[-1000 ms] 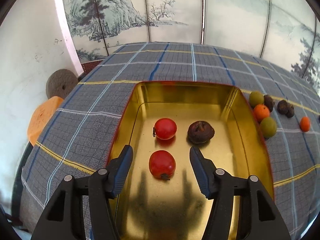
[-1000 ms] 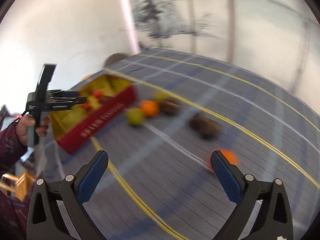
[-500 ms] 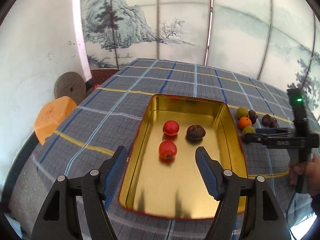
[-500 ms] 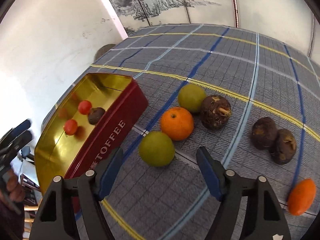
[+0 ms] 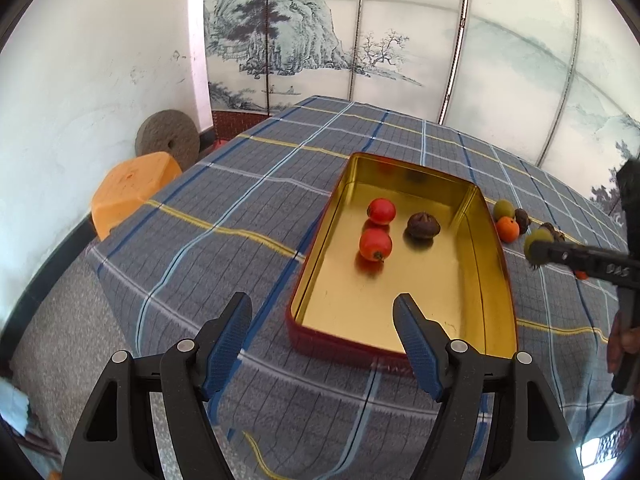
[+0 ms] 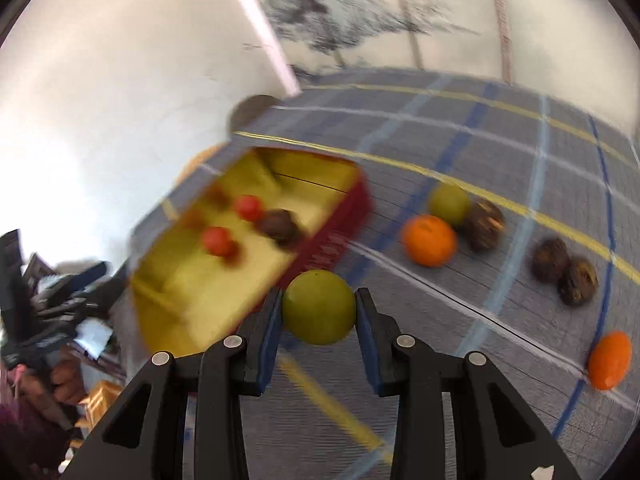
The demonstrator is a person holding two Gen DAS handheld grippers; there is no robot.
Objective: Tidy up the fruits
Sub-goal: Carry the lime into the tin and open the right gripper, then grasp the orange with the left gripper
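A red tin with a gold inside (image 5: 492, 248) (image 6: 332, 248) sits on the checked tablecloth. It holds two red fruits (image 5: 375, 244) (image 5: 381, 211) and a dark brown fruit (image 5: 423, 225). My right gripper (image 6: 318, 312) is shut on a green fruit (image 6: 319, 306) and holds it above the cloth beside the tin; the green fruit also shows in the left wrist view (image 5: 538, 246). My left gripper (image 5: 322, 332) is open and empty, raised at the tin's near end.
On the cloth right of the tin lie a green fruit (image 6: 449, 203), an orange (image 6: 429, 240), three dark brown fruits (image 6: 484, 220) (image 6: 551, 260) (image 6: 578, 282) and a small orange fruit (image 6: 609, 359). An orange stool (image 5: 132, 188) and a millstone (image 5: 168, 141) stand left of the table.
My right gripper has closed on the nearest green fruit and lifted it off the cloth. My left gripper has kept drawing back and up from the tin, still open.
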